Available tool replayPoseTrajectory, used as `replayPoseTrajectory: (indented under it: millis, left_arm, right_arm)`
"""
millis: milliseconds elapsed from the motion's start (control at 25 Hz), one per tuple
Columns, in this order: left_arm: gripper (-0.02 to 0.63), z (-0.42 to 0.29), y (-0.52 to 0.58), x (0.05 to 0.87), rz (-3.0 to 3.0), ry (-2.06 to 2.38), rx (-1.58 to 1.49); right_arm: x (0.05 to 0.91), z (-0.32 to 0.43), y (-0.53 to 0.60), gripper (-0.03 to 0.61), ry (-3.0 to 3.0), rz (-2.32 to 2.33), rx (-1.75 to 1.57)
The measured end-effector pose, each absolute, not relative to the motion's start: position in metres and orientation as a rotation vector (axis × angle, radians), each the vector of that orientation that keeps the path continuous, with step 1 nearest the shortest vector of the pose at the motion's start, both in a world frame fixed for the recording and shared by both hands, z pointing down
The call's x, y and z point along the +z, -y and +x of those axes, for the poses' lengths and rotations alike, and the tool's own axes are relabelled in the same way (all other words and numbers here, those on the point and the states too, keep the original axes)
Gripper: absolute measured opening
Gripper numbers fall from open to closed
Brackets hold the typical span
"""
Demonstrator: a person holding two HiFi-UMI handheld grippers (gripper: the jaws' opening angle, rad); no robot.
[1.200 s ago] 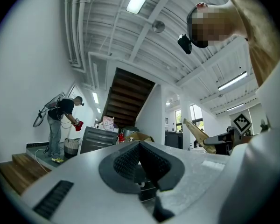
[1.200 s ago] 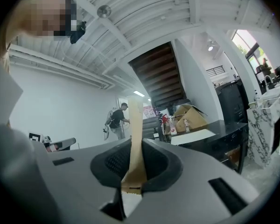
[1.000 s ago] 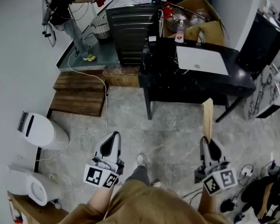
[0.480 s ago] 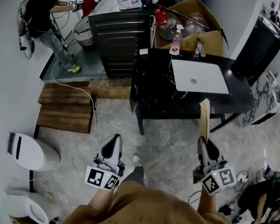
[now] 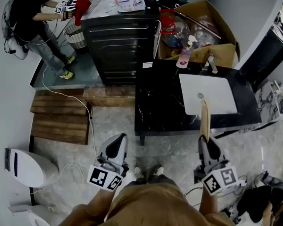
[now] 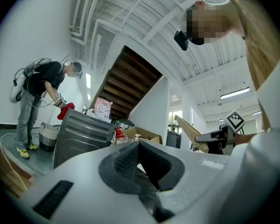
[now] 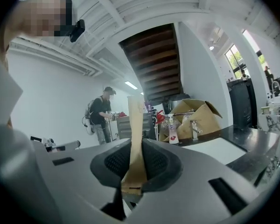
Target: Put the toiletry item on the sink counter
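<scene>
My right gripper (image 5: 206,142) (image 7: 133,164) is shut on a flat tan toiletry packet (image 5: 205,119) (image 7: 136,125). The packet stands up out of the jaws, and in the head view its tip overlaps the front edge of the white basin (image 5: 212,95). The black marble sink counter (image 5: 160,102) (image 7: 259,139) lies straight ahead. Lower left in the head view, my left gripper (image 5: 117,146) (image 6: 139,160) is over the floor with its pads together and nothing between them.
A faucet (image 5: 210,62) and a spray bottle (image 5: 185,51) (image 7: 171,129) stand at the counter's back edge. Behind them is an open cardboard box (image 5: 217,27). Left of it stands a dark appliance (image 5: 118,36), with wooden pallets (image 5: 61,117) and another person (image 5: 30,18) beyond.
I have moved toward the sink counter, which now lies closer below my grippers. The packet's tip has come from short of the counter to over its front edge. Both grips are unchanged.
</scene>
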State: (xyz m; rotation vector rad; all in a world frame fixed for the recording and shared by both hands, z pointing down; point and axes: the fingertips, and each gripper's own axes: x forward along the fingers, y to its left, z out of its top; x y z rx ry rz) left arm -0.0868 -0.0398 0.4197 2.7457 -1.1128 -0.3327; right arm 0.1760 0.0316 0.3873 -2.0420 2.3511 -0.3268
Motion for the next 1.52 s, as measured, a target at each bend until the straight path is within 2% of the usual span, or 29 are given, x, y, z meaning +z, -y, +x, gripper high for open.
replayPoseTrajectory:
  millis: [480, 720, 1520]
  left_arm:
    - [0.002, -0.042, 0.133, 0.401, 2.734, 1.258, -0.351]
    - [0.002, -0.018, 0.161, 0.400, 2.716, 1.350, -0.353]
    - [0.002, -0.048, 0.181, 0.414, 2.662, 1.448, -0.295]
  right_arm:
    - [0.381, 0.216, 0.095, 0.054, -2.494, -1.898, -0.280]
    - [0.412, 0.228, 0.138, 0.054, -2.596, -1.831, -0.371]
    - [0.487, 0.170, 0.237, 0.055, -2.778, -1.796, -0.472]
